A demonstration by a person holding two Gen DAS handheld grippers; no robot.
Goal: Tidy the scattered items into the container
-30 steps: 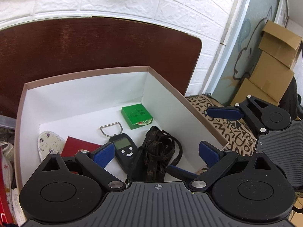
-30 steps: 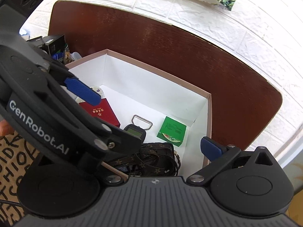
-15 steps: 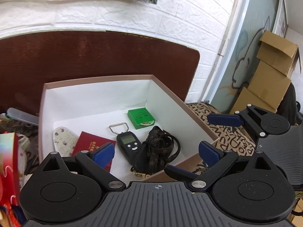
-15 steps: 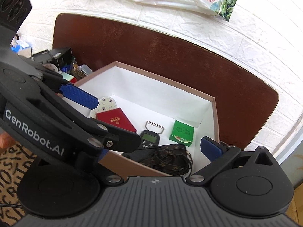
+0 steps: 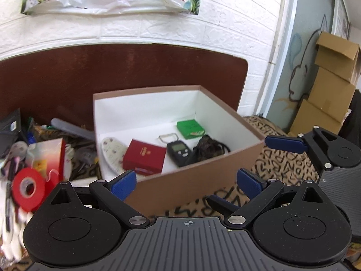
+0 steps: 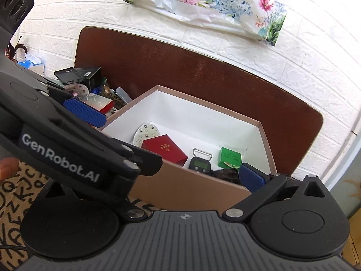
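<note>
A brown box (image 5: 194, 178) with white inside walls sits on the patterned cloth. In it lie a red case (image 5: 144, 155), a black hand scale (image 5: 178, 150), a green packet (image 5: 190, 129), a dark strap (image 5: 208, 146) and a flowered insole (image 5: 112, 151). My left gripper (image 5: 187, 183) is open and empty, in front of the box's near wall. My right gripper (image 6: 180, 176) is open and empty, also in front of the box (image 6: 189, 187); its left finger is hidden behind the left gripper's body (image 6: 67, 144). The red case (image 6: 164, 150) and scale (image 6: 198, 163) show there too.
Left of the box lies clutter: a red tape roll (image 5: 28, 188), a red and white carton (image 5: 48, 155), white gloves (image 5: 9, 228), black boxes (image 6: 77, 75). A dark brown headboard (image 5: 126, 72) stands behind. Cardboard boxes (image 5: 327, 83) are stacked at the right.
Both grippers have pulled back and up from over the box. The box now looks smaller and farther, and the clutter at its left has come into view.
</note>
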